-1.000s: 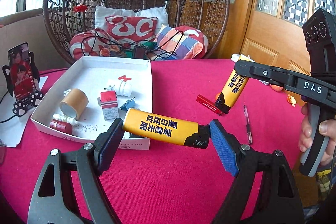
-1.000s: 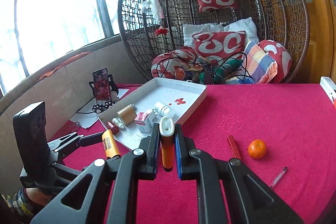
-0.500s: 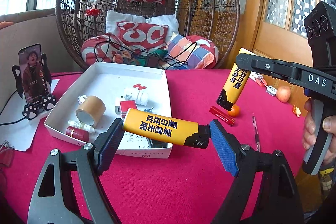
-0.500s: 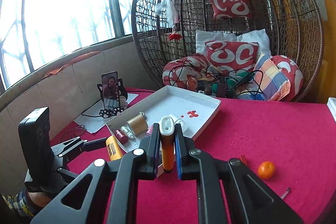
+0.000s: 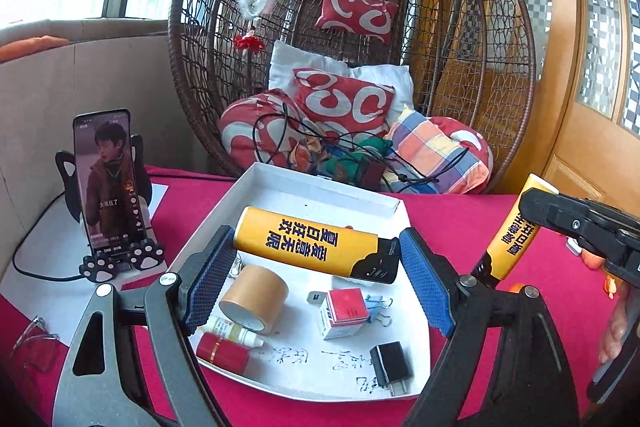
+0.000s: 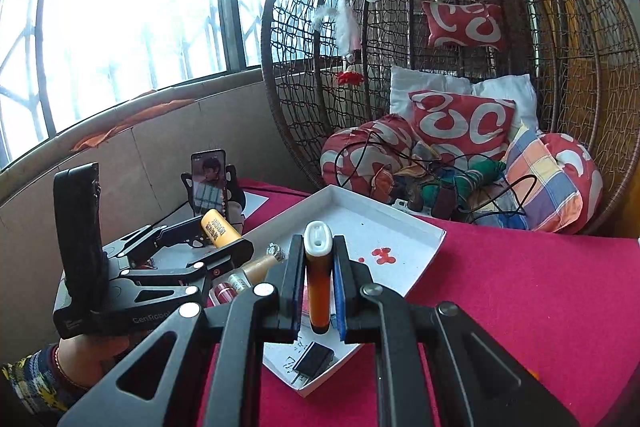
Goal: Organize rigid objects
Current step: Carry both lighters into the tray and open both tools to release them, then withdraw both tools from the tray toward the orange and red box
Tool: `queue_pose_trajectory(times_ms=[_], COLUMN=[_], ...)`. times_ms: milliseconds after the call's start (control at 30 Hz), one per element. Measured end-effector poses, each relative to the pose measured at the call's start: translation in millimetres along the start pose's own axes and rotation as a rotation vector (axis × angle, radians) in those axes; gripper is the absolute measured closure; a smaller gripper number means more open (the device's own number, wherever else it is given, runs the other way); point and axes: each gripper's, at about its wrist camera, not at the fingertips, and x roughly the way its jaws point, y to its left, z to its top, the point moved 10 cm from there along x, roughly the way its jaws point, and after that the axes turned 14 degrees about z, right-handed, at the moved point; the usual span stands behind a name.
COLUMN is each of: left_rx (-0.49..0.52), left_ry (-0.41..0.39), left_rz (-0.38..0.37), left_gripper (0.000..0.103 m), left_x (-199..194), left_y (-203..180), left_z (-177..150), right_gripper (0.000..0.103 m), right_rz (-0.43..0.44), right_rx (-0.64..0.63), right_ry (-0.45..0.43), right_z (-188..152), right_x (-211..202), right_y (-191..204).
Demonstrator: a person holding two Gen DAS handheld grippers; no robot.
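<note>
A yellow tube with a black cap (image 5: 312,247) lies lengthwise between the blue pads of my left gripper (image 5: 316,259), which is shut on it above the white tray (image 5: 320,187). My right gripper (image 6: 318,267) is shut on a second yellow tube (image 6: 319,279), held upright with its white end on top over the tray's near corner (image 6: 400,227). In the left wrist view that gripper (image 5: 568,223) and its tube (image 5: 512,243) hang at the right. The left gripper (image 6: 208,239) is seen from the right wrist with its tube (image 6: 218,227).
The tray holds a tape roll (image 5: 254,297), a red-topped box (image 5: 344,311), a black plug (image 5: 392,367), a red cylinder (image 5: 222,349), a dropper bottle (image 5: 236,331) and clips (image 5: 378,307). A phone on a stand (image 5: 106,187) is left of it. A wicker chair stands behind.
Both grippers have carried their tubes leftward and a little up, from over the red cloth to over the tray. The grips are unchanged.
</note>
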Motion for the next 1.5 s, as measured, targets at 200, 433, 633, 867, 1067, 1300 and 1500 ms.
queue_pose_trajectory(times_ms=[200,433,633,867,1067,1300,1500], left_rx=[-0.061,-0.174,-0.252,-0.325,-0.298,-0.202,-0.140], left_ry=[0.066,0.111,0.063,0.017,0.031,0.045,0.020], left_rz=[0.021,0.044,0.132,0.145,0.100,0.022,-0.054], left_gripper=[0.019,0.019,0.000,0.000,0.000,0.000,0.000], left_x=[46.1,73.2,64.0,33.3,12.8,-2.5,-21.0], left_y=[14.2,31.5,56.4,70.9,44.3,-7.4,-39.6], left_z=[0.0,-11.8,-13.5,-14.0,-25.2,-34.5,-32.9], right_gripper=[0.092,0.092,0.062,0.000,0.000,0.000,0.000], right_rz=[-0.030,-0.108,-0.116,-0.112,-0.094,-0.124,-0.210], right_rx=[0.013,-0.050,-0.048,0.019,0.094,0.127,0.085], right_ry=[0.064,0.120,0.066,-0.009,-0.105,-0.250,-0.372], right_z=[-6.3,-14.3,-14.5,-20.8,-17.6,-0.8,12.0], right_x=[48.1,96.0,104.3,77.4,33.9,-34.2,-104.1], right_y=[-19.5,-33.2,-30.1,-39.7,-41.2,-43.2,-57.8])
